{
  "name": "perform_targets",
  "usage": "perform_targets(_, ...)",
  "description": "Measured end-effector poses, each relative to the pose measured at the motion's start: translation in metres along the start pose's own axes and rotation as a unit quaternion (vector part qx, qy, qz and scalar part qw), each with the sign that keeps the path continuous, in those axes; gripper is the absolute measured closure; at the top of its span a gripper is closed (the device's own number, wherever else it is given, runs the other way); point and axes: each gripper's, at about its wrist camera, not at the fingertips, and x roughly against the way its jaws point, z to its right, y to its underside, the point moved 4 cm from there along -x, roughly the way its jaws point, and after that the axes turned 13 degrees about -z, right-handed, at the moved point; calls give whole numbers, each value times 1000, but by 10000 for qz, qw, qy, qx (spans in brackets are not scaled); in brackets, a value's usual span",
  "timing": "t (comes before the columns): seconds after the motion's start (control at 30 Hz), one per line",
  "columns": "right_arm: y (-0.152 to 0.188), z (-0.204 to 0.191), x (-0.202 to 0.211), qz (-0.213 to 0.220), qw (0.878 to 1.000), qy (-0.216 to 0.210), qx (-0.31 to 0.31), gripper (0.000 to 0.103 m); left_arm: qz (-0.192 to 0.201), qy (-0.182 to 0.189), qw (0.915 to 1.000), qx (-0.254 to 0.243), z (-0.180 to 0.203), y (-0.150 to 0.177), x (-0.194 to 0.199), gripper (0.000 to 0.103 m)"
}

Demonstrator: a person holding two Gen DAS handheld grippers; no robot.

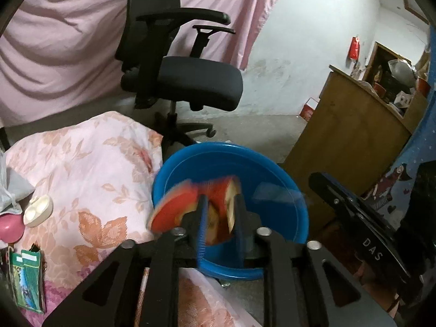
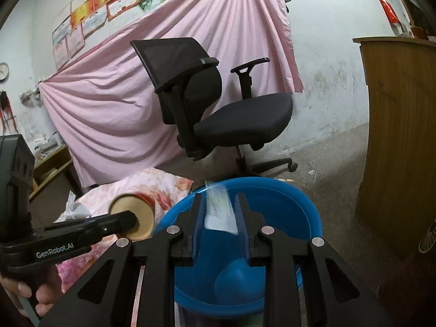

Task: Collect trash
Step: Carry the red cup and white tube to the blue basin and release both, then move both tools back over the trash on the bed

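Note:
A crushed red paper cup (image 1: pixel 218 204) hangs blurred between the fingers of my left gripper (image 1: pixel 220 209), over a blue plastic basin (image 1: pixel 272 169). The jaws stand a little apart and the cup looks loose, so this gripper is open. In the right wrist view the cup's tan end (image 2: pixel 136 212) shows at the left gripper's tip (image 2: pixel 130 219), by the basin's rim (image 2: pixel 299 193). My right gripper (image 2: pixel 220 209) is over the basin with a blurred white plastic wrapper (image 2: pixel 220 215) streaking between its parted fingers. The right gripper (image 1: pixel 318 182) also shows side-on.
A black office chair (image 1: pixel 190 87) stands on the floor behind the basin. A wooden cabinet (image 1: pixel 348 136) is at the right. The floral quilt (image 1: pixel 90 169) at the left carries a cream case (image 1: pixel 38 209), a pink object (image 1: pixel 9 227) and a green packet (image 1: pixel 27 278).

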Motion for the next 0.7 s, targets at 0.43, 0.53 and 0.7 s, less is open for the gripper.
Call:
perform_targets(0.43, -10, -29, 24, 404, 9988, -28, 270, 63, 1161, -505, 9904, 549, -28, 18, 73, 66)
perform_targets(0.53, -14, -46, 34, 578, 9973, -91, 447, 59, 1473, -690, 9843, 682, -40, 27, 100, 61)
perform_targets(0.7, -21, -78, 52, 906, 9932, -293, 665, 47, 1963, -1116, 9699, 916, -62, 46, 143, 39)
